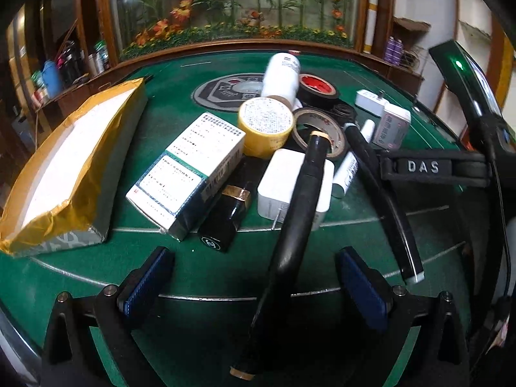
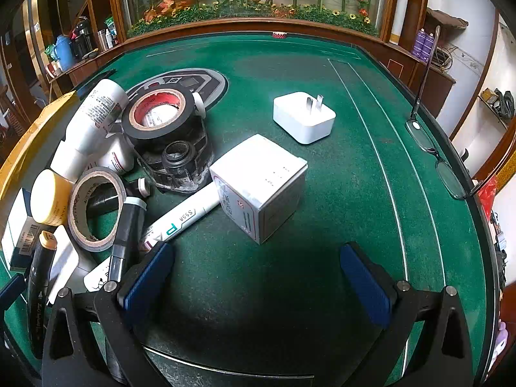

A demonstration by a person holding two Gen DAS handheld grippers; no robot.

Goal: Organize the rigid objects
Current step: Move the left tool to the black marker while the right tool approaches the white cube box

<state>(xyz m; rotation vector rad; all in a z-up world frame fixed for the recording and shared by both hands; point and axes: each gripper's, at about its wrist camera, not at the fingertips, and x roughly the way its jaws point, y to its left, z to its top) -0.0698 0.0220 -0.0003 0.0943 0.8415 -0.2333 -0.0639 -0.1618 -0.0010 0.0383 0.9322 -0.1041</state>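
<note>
Mostly unsorted so far, judging from both views. On the green worktop (image 2: 322, 193) a dense heap holds the black tape roll (image 2: 158, 116), a grey tape roll (image 2: 96, 209), a yellow tape roll (image 1: 266, 127), a white bottle (image 2: 96, 109), a white marker (image 2: 180, 219), black markers and a white adapter (image 1: 295, 183), many touching or overlapping. Beside the heap lie a printed carton (image 1: 190, 174) and a black lipstick-like case (image 1: 225, 216); a yellow-taped parcel (image 1: 71, 167) sits at its left, apart. Only two items look separated out: a plug charger (image 2: 304, 117) and a small white box (image 2: 261, 187), both on bare felt right of the heap, near each other but not touching. Left gripper (image 1: 254, 280): jaws apart, holding nothing; a black marker (image 1: 300, 206) lies along the gap between them, untouched by either pad as far as I can tell. Right gripper (image 2: 258, 277): jaws apart, empty, hovering over bare felt just short of the white box. Estimate: early stage; nearly the whole heap remains to be sorted. Spectacles (image 2: 441, 164) lie at the right edge.
</note>
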